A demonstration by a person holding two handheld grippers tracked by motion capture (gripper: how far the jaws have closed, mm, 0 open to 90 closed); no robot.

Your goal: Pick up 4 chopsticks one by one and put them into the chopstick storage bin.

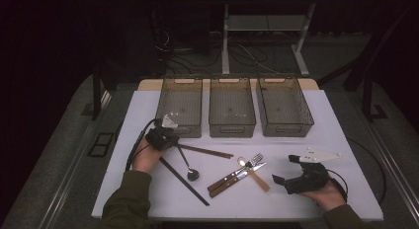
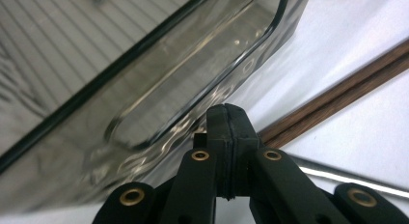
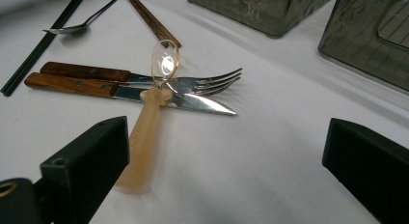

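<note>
Brown wooden chopsticks (image 1: 205, 151) near left gripper (image 2: 226, 122), jaws pressed together, empty, beside left smoky plastic bin (image 1: 180, 106). Right gripper (image 3: 226, 151) wide open, facing pale plastic spoon (image 3: 147, 137).

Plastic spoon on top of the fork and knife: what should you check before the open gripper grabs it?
1. Right gripper open: ok, jaws wide apart.
2. Plastic spoon in front of it: ok, handle end lies near the jaws.
3. Spoon lying free: not ok, it rests across the fork and knife.
4. Left gripper out of the way: ok, shut, beside the left bin.
5. What the left gripper holds: cannot tell.
</note>
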